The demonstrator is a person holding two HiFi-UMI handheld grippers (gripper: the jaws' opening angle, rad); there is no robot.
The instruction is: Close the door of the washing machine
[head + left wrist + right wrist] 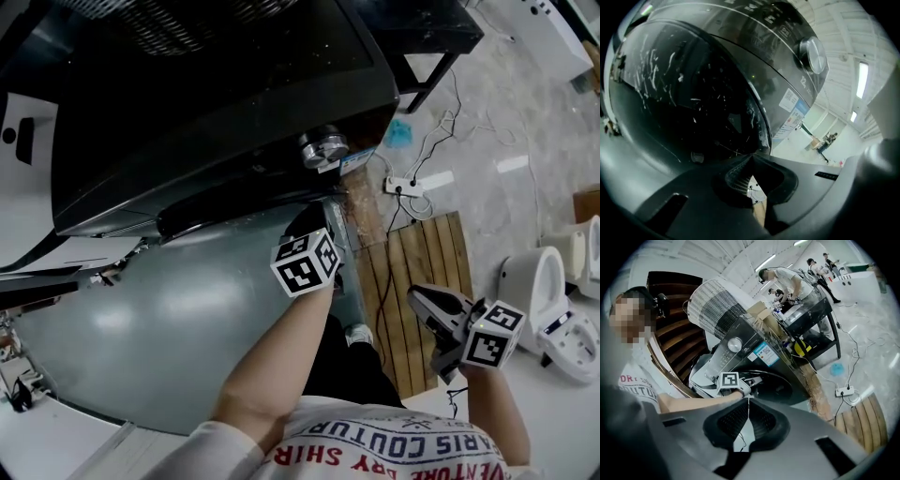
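The black washing machine (187, 84) fills the top of the head view, with a silver dial (322, 146) at its front corner. Below the dial spreads its large round door (169, 319), grey and glossy from above. In the left gripper view the door's dark glass (693, 103) lies very close ahead. My left gripper (751, 158) is shut with nothing between the pads, its tips at the door's right rim. Its marker cube (306, 262) hides those tips from above. My right gripper (417, 298) hangs shut and empty to the right, apart from the machine.
A wooden slat mat (422, 272) lies on the floor right of the machine, and a white power strip (405, 185) with cables lies beyond it. White toilets (539, 281) stand at the far right. A black table frame (431, 47) stands behind. People (783, 277) work in the background.
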